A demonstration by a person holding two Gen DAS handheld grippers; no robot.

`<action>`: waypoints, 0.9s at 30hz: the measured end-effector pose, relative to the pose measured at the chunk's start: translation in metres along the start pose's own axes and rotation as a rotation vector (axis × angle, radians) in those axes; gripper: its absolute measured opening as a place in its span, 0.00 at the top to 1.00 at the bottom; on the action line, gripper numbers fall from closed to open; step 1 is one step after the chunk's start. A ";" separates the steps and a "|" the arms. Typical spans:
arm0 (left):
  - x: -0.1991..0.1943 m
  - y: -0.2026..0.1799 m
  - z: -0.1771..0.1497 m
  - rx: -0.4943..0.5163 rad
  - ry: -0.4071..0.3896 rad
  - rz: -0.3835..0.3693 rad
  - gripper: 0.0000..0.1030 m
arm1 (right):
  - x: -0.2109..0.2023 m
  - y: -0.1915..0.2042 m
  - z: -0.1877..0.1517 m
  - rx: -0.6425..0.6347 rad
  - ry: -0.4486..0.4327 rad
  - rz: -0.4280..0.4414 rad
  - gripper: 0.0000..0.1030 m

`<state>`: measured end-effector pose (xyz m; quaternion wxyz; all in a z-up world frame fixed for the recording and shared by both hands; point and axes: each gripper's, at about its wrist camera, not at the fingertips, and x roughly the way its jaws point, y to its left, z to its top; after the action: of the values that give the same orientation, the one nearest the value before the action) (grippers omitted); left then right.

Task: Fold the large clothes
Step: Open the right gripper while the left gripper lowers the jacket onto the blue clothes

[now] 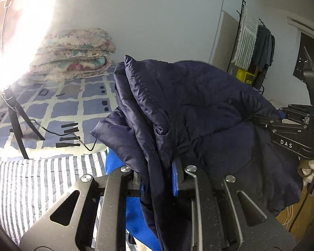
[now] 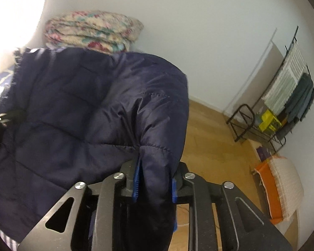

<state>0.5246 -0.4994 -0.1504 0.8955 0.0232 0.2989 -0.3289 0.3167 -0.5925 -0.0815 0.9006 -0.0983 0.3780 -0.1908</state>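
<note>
Jacket [image 1: 198,108]: navy, quilted, puffy; held up over the bed [image 1: 58,104], doubled, likely mid-fold.
Left gripper [image 1: 159,179]: jaws narrow, clamped on a bunched edge.
Right gripper [image 2: 153,186]: jaws narrow, pinching a padded fold.
Far left: folded floral quilt [image 1: 77,52].
Far right: drying rack [image 2: 291,87].

tripod [image 1: 16,123] left, folded quilts [image 1: 75,52] behind, bedspread [image 1: 58,106] open
</note>
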 end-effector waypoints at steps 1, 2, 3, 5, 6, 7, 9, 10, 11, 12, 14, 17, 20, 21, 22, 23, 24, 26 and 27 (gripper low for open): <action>0.002 0.000 -0.001 0.005 0.007 0.018 0.71 | 0.005 -0.003 -0.001 0.008 0.018 -0.005 0.72; 0.002 -0.001 -0.001 0.007 0.011 0.026 0.70 | 0.008 -0.005 -0.002 0.013 0.035 -0.018 0.70; 0.003 -0.001 -0.001 0.006 0.020 0.041 0.67 | 0.009 -0.006 -0.003 0.013 0.047 -0.035 0.67; 0.003 0.000 -0.002 -0.004 0.031 0.057 0.56 | 0.011 -0.006 -0.006 0.003 0.061 -0.090 0.67; 0.004 0.001 -0.002 -0.008 0.041 0.079 0.48 | 0.010 -0.008 -0.006 0.002 0.062 -0.112 0.67; 0.004 0.003 -0.003 -0.011 0.040 0.090 0.45 | 0.008 -0.010 -0.007 0.014 0.064 -0.120 0.65; 0.003 0.006 -0.003 -0.025 0.047 0.098 0.44 | 0.004 -0.017 -0.007 0.058 0.062 -0.099 0.64; 0.002 0.008 -0.003 -0.032 0.050 0.096 0.44 | 0.000 -0.020 -0.007 0.077 0.058 -0.090 0.64; 0.000 0.010 -0.003 -0.038 0.052 0.094 0.44 | -0.002 -0.023 -0.007 0.088 0.054 -0.083 0.64; -0.003 0.009 -0.003 -0.040 0.051 0.093 0.44 | -0.005 -0.025 -0.006 0.095 0.048 -0.078 0.64; -0.011 0.008 -0.002 -0.032 0.046 0.100 0.44 | -0.011 -0.027 -0.005 0.104 0.037 -0.071 0.64; -0.028 0.006 -0.001 -0.021 0.030 0.107 0.44 | -0.019 -0.027 -0.002 0.117 0.018 -0.054 0.64; -0.048 0.004 0.001 -0.013 0.016 0.103 0.44 | -0.030 -0.026 0.002 0.128 0.001 -0.030 0.64; -0.056 0.004 0.002 -0.013 0.011 0.099 0.44 | -0.034 -0.025 0.004 0.126 -0.003 -0.027 0.64; -0.064 0.003 0.004 -0.015 0.007 0.095 0.44 | -0.040 -0.023 0.005 0.125 -0.008 -0.024 0.64; -0.071 0.002 0.005 -0.016 0.004 0.091 0.44 | -0.046 -0.022 0.005 0.125 -0.015 -0.020 0.64; -0.084 0.001 0.006 -0.017 -0.007 0.085 0.44 | -0.052 -0.021 0.006 0.125 -0.020 -0.016 0.64; -0.103 -0.001 0.008 -0.008 -0.025 0.084 0.44 | -0.068 -0.020 0.007 0.132 -0.034 -0.007 0.64; -0.116 -0.003 0.009 0.001 -0.036 0.082 0.44 | -0.075 -0.019 0.008 0.136 -0.039 -0.003 0.64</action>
<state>0.4571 -0.4376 -0.0793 0.9135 0.0300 0.2811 -0.2926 0.2693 -0.5783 -0.0217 0.9121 -0.0413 0.3463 -0.2155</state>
